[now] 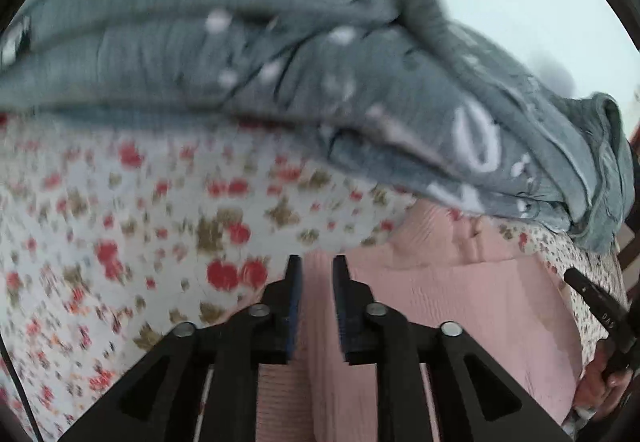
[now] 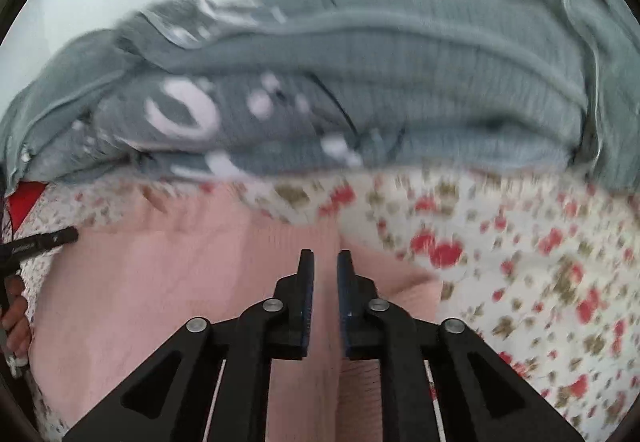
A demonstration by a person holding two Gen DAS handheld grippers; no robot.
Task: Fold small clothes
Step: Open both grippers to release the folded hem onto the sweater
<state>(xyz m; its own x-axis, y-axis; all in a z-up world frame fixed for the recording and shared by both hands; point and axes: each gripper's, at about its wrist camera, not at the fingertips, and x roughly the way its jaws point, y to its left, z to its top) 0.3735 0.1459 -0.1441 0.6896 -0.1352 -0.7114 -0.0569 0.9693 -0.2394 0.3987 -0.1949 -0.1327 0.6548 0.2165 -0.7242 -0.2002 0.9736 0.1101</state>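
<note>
A pink ribbed garment (image 1: pixel 460 314) lies on a floral cloth (image 1: pixel 120 226). My left gripper (image 1: pixel 317 262) is shut on a raised fold of the pink garment, which runs between its fingers. In the right wrist view my right gripper (image 2: pixel 325 256) is shut on another fold of the same pink garment (image 2: pixel 160 282). Each view shows the other gripper at its edge: the right one (image 1: pixel 600 318) and the left one (image 2: pixel 40 240). Both views are blurred by motion.
A heap of grey garments with white print (image 1: pixel 280 54) (image 2: pixel 360 102) lies just beyond the pink one, on the floral cloth (image 2: pixel 540 262). A pale wall stands behind. Something red (image 2: pixel 24 198) shows at the left edge of the right wrist view.
</note>
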